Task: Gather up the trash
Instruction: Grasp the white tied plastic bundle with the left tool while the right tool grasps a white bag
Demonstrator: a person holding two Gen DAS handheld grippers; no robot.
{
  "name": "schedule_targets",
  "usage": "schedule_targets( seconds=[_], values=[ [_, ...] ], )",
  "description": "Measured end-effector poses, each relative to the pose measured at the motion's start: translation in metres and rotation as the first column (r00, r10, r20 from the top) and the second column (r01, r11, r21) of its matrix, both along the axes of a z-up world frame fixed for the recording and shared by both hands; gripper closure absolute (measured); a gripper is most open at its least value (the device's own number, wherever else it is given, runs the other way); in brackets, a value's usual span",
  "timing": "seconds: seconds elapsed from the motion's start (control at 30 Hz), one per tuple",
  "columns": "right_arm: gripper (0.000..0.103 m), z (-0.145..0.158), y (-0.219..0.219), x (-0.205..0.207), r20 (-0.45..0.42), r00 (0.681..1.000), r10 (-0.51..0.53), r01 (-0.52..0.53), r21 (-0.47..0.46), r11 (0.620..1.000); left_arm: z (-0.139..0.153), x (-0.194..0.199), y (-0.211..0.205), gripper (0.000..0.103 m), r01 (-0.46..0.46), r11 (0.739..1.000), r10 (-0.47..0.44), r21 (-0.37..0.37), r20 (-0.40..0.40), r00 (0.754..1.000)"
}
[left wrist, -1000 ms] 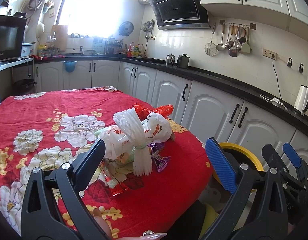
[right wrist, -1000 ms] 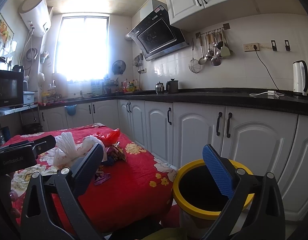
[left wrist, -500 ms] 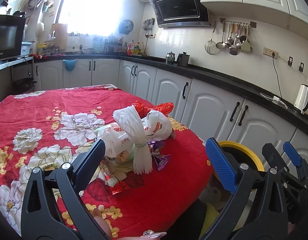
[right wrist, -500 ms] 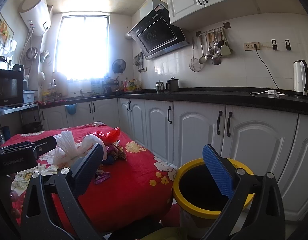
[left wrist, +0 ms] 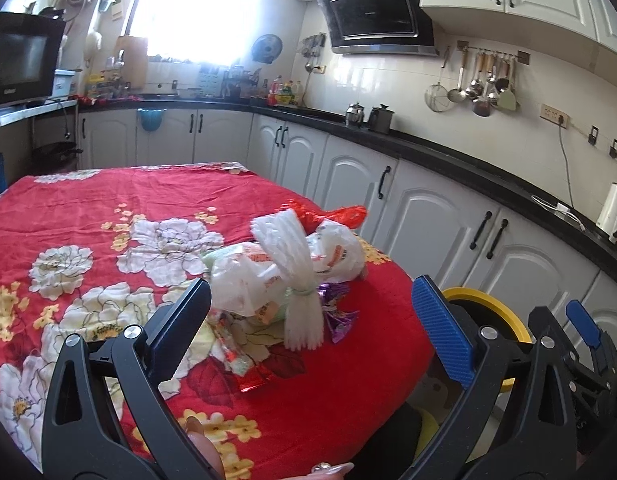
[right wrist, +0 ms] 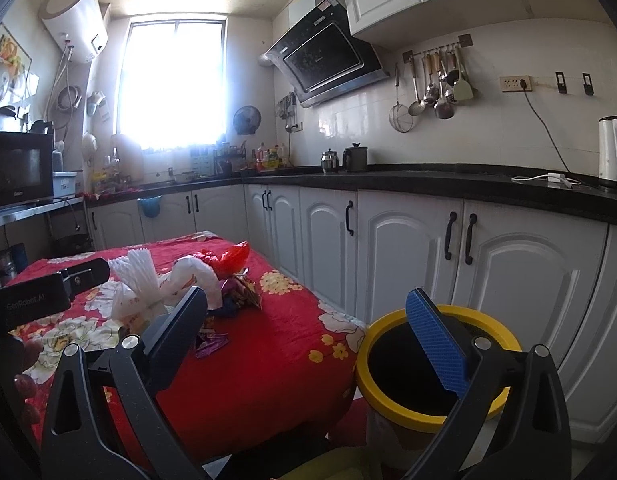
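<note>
The left gripper [left wrist: 310, 312] hangs with its fingers spread wide and nothing between them, aimed across the near corner of the table. Straight ahead of it, just beyond the fingertips, lies the trash pile: a bundle of white straws [left wrist: 296, 276] tied at the waist sits on top of a crumpled white plastic bag [left wrist: 336, 252], with a red bag [left wrist: 340, 214] behind and a purple foil wrapper [left wrist: 340, 318] and other wrappers spilling toward the gripper. The wide spread suits a bulky, loose first grab, probably the straw bundle, since it stands highest and nearest.

The right gripper [right wrist: 306, 334] is also spread and empty, held lower and off the table's right edge. Its right finger overlaps the yellow-rimmed trash bin [right wrist: 392, 396] standing on the floor just below and ahead, so this hand seems parked by the drop point. From here the pile lies ahead to the left, on the red floral tablecloth [right wrist: 268, 344]. A small wrapper [right wrist: 210, 342] lies apart from the pile; what it is I cannot tell.
</note>
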State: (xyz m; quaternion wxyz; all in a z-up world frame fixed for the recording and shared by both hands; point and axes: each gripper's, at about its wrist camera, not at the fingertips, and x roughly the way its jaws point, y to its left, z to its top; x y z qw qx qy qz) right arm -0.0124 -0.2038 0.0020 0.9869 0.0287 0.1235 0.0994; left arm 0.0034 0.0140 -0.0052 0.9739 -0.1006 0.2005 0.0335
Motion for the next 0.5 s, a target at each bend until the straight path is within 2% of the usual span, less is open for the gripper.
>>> schedule_targets(
  seconds=[0.33, 0.5],
  values=[
    [0.006, 0.005, 0.023, 0.027, -0.06, 0.991, 0.117, -0.118, -0.011, 0.993, 0.003, 0.009, 0.035, 0.011, -0.073, 0.997, 0.072, -0.038, -0.021, 0.997],
    [0.006, 0.007, 0.037, 0.047, -0.087, 0.983, 0.164, -0.167, -0.025, 0.986, 0.005, 0.016, 0.056, 0.011, -0.08, 0.993, 0.076, -0.086, -0.039, 0.996]
  ],
)
